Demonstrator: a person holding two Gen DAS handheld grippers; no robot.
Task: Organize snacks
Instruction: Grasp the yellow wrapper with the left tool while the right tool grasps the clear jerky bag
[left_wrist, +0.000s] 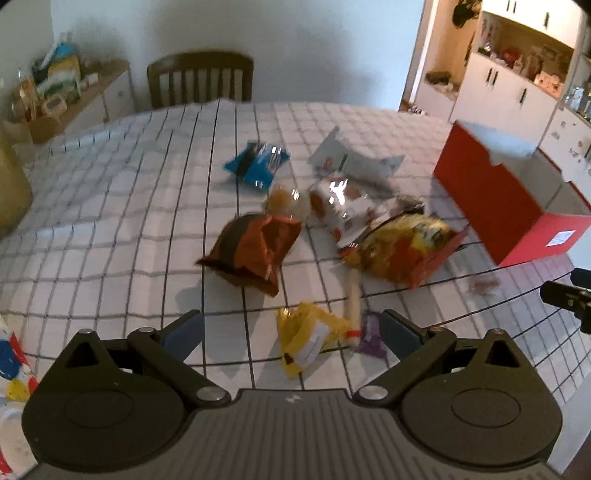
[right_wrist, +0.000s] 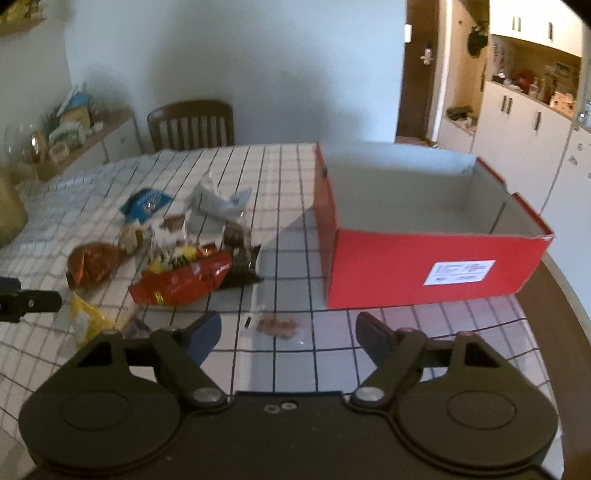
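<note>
**A:** Why is everything bunched on the left?

**B:** I read the snack pile (right_wrist: 173, 254) as waiting on the desk (right_wrist: 280, 369) beside the empty red box (right_wrist: 424, 269), its likely destination. My left gripper (left_wrist: 291, 328) hangs over the yellow packet (left_wrist: 306, 338), fingers spread, pinching nothing. My right gripper (right_wrist: 288, 332) is spread over a small clear packet (right_wrist: 275, 326)

**A:** Anything unclear?

**B:** Blur hides every label

No legible text: white label (right_wrist: 459, 272) on the red box (right_wrist: 388, 273) and the snack wrappers were too blurred.
</note>
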